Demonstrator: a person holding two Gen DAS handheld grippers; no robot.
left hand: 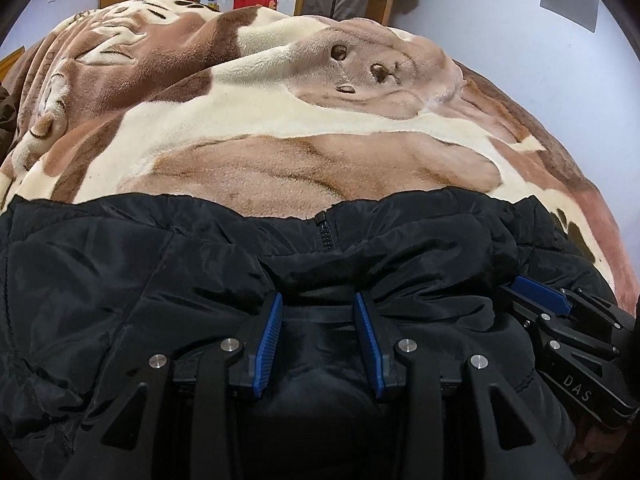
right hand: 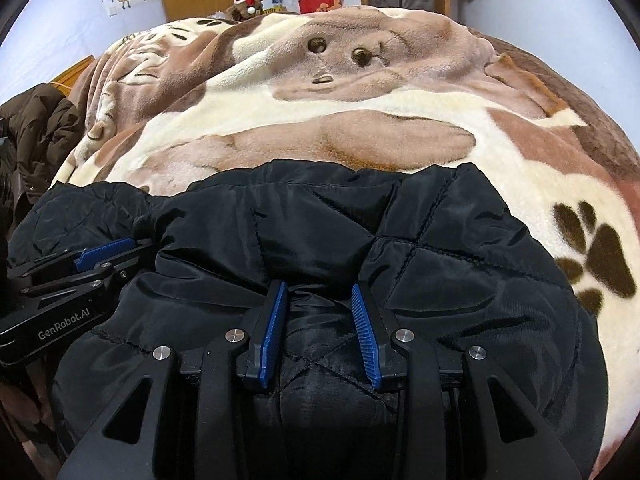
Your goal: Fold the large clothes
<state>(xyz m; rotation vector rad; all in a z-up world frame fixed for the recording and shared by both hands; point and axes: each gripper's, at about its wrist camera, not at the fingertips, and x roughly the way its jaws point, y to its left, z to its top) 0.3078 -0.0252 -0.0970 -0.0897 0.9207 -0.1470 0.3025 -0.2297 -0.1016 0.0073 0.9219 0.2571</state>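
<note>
- Black quilted jacket (left hand: pixel 168 280), shiny nylon with diamond stitching, bunched on a plush blanket (left hand: pixel 304 128) and filling the space under and ahead of both sets of jaws.
- Left gripper (left hand: pixel 319 300): jaws partly spread, ribbed blue pads (left hand: pixel 269 344) on either side of a raised fold of jacket fabric; pinching a thick bunch of it.
- Just ahead of the left jaws, a short toothed zipper (left hand: pixel 326 232) at the jacket's far hem.
- Right gripper (right hand: pixel 320 292): jaws likewise partly spread, blue ribbed pads (right hand: pixel 366 336) flanking a gathered ridge of the quilted cloth and clamped on it.
- Beside the left jaws on their right, the other gripper lying across the jacket, black linkage with round metal pins.
- Beyond both jaws, fleecy cream-and-brown blanket, soft pile, printed with a cartoon dog face and dark paw prints (right hand: pixel 600 252).
- Far left of the right jaws, a crumpled brown puffy garment (right hand: pixel 36 128).
</note>
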